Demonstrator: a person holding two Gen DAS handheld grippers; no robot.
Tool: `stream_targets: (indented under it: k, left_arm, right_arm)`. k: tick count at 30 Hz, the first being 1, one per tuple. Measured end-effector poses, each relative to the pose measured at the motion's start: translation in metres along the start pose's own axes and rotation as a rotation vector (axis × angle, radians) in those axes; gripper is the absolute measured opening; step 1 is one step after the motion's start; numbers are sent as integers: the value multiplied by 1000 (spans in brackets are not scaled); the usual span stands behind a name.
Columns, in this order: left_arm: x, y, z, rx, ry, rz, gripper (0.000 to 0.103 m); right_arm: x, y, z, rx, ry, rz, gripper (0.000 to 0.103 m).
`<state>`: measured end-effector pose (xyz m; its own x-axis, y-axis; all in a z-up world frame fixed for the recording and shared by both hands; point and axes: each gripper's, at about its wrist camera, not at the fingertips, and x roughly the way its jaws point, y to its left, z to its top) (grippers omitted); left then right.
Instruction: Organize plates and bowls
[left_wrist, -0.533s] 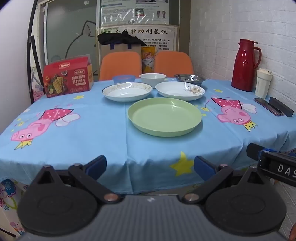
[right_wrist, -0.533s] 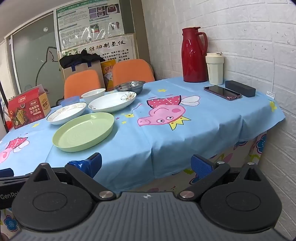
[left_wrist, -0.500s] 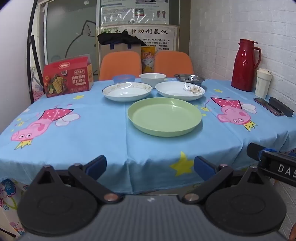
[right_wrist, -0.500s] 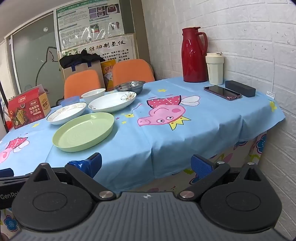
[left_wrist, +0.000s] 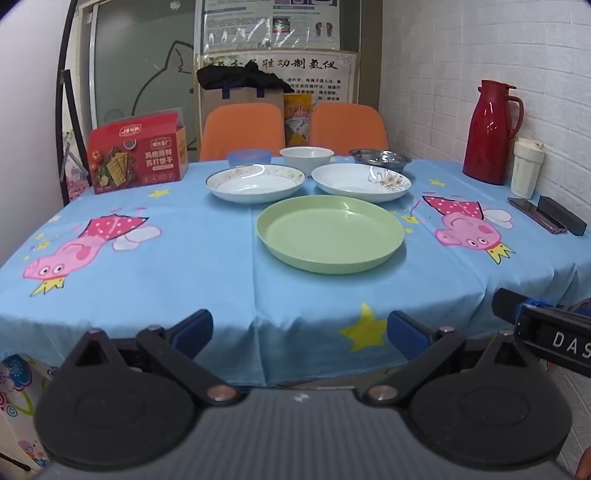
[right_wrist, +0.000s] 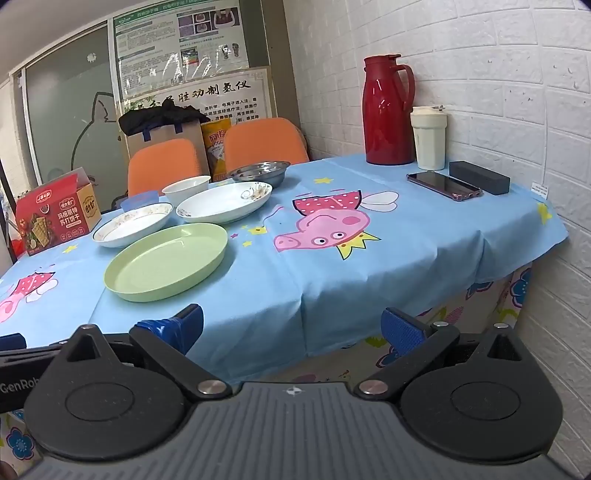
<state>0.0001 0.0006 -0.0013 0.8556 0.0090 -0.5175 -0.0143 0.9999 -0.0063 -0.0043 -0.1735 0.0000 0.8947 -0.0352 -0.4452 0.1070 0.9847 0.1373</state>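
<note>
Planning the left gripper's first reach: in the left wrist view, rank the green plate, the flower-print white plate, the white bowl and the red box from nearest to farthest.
From the left gripper:
1. Green plate, centre, just ahead.
2. Flower-print white plate, behind it, slightly right.
3. White bowl, centre back, and red box, far left: too close to call.

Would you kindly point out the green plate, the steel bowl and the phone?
Green plate (left_wrist: 330, 230), left wrist view, flat centre.
Steel bowl (right_wrist: 260, 171), right wrist view, inner wall.
Phone (right_wrist: 443, 184), right wrist view, screen.

Office break room: posters (left_wrist: 271, 22) on frosted-glass partition (left_wrist: 144, 70), orange chairs (left_wrist: 242, 129), cartoon-clothed table (left_wrist: 184, 266).
</note>
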Motion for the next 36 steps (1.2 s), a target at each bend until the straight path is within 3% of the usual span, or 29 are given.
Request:
stream_targets:
  k: [36]
  left_arm:
    - [0,2,0,-12,10,0,100]
  right_arm:
    - [4,8,-4,-6,10,-6,90]
